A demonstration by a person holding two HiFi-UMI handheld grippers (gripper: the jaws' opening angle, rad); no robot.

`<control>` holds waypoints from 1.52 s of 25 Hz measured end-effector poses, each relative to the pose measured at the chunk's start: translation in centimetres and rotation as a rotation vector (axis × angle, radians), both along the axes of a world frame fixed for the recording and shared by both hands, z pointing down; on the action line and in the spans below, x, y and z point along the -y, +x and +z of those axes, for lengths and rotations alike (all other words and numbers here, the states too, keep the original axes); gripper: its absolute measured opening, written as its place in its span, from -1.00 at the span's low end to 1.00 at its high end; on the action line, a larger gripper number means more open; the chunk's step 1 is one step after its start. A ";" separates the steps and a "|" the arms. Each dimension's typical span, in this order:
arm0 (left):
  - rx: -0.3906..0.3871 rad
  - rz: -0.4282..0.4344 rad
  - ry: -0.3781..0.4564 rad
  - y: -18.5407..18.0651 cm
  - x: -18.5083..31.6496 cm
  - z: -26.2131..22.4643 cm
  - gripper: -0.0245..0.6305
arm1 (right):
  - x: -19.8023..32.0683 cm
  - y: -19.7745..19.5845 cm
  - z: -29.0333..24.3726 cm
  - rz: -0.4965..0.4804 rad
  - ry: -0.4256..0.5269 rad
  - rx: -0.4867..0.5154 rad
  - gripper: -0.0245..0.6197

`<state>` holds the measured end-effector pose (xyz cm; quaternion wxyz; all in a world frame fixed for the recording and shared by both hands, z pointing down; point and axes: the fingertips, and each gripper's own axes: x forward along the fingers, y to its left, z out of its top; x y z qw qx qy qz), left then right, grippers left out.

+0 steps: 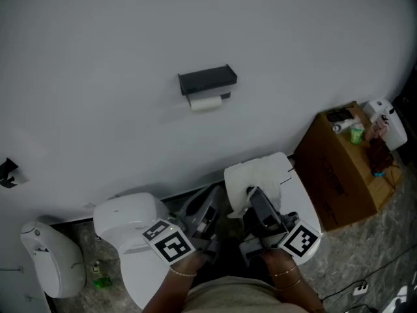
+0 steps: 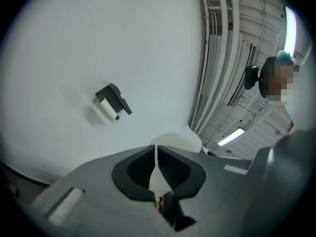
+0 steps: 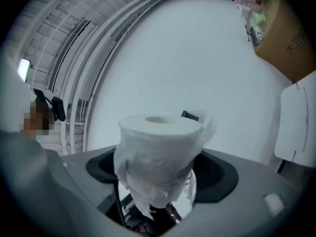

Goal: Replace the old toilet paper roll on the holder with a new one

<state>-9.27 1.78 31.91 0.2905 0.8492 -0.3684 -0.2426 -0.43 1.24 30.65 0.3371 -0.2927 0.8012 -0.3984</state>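
Observation:
A black holder (image 1: 207, 80) hangs on the white wall with a thin old roll (image 1: 206, 103) under it; the left gripper view shows both small, holder (image 2: 115, 98) and old roll (image 2: 105, 108). A full new roll (image 1: 256, 173) stands upright in my right gripper (image 1: 255, 199), whose jaws are shut on its lower part. From the right gripper (image 3: 158, 174) the new roll (image 3: 159, 149) fills the view's middle and hides most of the holder (image 3: 190, 115). My left gripper (image 1: 204, 207) is shut on a thin loose sheet (image 2: 158, 174) of paper.
Below me stands a white toilet with its tank (image 1: 127, 215). A brown cardboard box (image 1: 339, 171) with bottles on top stands at the right. A white bin (image 1: 49, 259) sits at the lower left. A person stands behind, seen in both gripper views.

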 end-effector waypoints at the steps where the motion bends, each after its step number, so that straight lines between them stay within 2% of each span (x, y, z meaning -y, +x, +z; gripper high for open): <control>1: 0.005 -0.004 0.001 0.1 0.5 0.0 -0.92 | 0.7 -0.1 0.1 0.004 -0.003 -0.010 0.40; 6: 0.014 -0.030 -0.002 -0.3 4.3 0.2 -0.92 | 5.1 -0.4 -0.1 0.037 0.013 -0.074 0.40; 12: 0.029 -0.059 0.003 -0.5 9.6 -0.3 -0.92 | 10.7 -0.8 -0.5 0.015 0.026 -0.098 0.40; 24: 0.028 -0.120 0.037 0.3 17.9 -0.9 -0.92 | 20.1 0.0 -0.2 -0.068 0.014 -0.067 0.40; 29: 0.004 -0.144 0.040 1.0 20.5 -0.7 -0.92 | 22.3 0.8 0.1 -0.103 0.012 -0.069 0.40; 38: -0.018 -0.171 0.034 1.5 22.2 0.0 -0.92 | 23.9 1.4 1.0 -0.137 0.004 -0.056 0.40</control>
